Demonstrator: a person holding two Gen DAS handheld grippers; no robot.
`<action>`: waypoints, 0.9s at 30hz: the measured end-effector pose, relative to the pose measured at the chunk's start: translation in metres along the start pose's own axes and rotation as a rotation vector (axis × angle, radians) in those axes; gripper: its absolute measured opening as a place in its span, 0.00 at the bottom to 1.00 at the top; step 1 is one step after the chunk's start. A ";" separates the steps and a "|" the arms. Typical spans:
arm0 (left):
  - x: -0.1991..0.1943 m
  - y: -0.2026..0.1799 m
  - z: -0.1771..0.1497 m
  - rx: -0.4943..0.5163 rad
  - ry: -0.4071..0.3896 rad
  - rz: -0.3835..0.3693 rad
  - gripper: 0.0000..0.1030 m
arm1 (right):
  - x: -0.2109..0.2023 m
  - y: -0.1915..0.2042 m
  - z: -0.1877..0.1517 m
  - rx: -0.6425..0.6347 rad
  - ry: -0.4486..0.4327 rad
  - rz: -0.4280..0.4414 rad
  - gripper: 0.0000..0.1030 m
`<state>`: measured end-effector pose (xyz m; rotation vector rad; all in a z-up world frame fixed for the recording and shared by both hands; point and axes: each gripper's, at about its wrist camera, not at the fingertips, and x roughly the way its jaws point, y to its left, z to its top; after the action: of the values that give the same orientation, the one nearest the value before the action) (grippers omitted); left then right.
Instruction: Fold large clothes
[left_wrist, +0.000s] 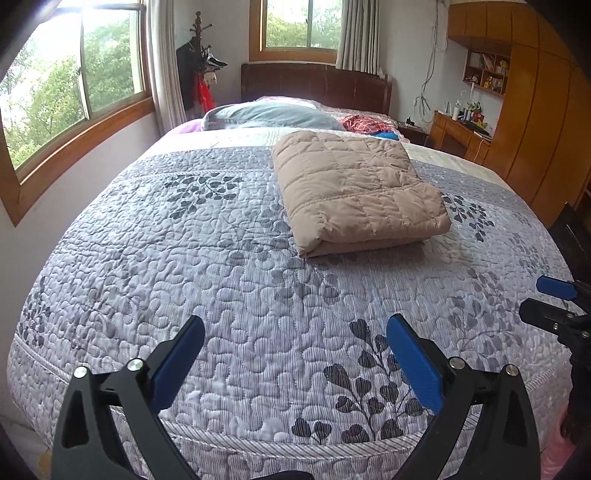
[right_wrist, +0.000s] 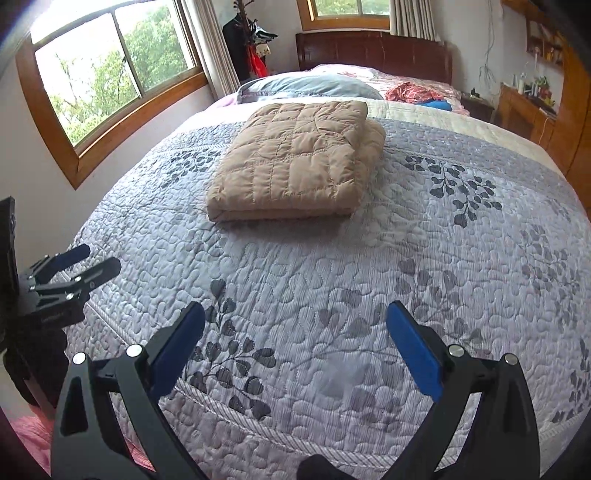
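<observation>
A tan quilted puffer garment (left_wrist: 354, 188) lies folded into a thick rectangle on the bed's grey leaf-patterned quilt (left_wrist: 221, 280); it also shows in the right wrist view (right_wrist: 295, 162). My left gripper (left_wrist: 295, 325) is open and empty, held over the foot of the bed, well short of the garment. My right gripper (right_wrist: 295, 314) is open and empty too, over the foot of the bed. Each gripper shows at the edge of the other's view: the right one (left_wrist: 546, 299), the left one (right_wrist: 99, 258).
A grey-blue pillow (left_wrist: 273, 116) and red and blue clothes (left_wrist: 365, 123) lie by the dark headboard (left_wrist: 314, 83). Windows (left_wrist: 74, 85) line the left wall. A coat stand (left_wrist: 201, 62) stands in the corner. Wooden desk and wardrobe (left_wrist: 535, 122) stand at the right.
</observation>
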<state>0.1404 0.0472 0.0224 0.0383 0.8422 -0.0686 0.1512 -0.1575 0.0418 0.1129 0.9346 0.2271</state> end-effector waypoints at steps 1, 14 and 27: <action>-0.002 0.000 0.000 0.002 -0.005 0.000 0.96 | 0.000 0.000 0.000 0.007 -0.003 0.001 0.95; -0.007 0.001 -0.003 0.003 -0.018 0.003 0.96 | 0.002 0.001 -0.003 0.014 -0.003 -0.003 0.95; -0.001 0.002 -0.003 0.003 -0.007 -0.003 0.96 | 0.008 0.002 -0.001 0.014 0.009 -0.004 0.95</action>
<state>0.1373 0.0498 0.0212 0.0398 0.8354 -0.0724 0.1544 -0.1540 0.0356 0.1229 0.9454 0.2172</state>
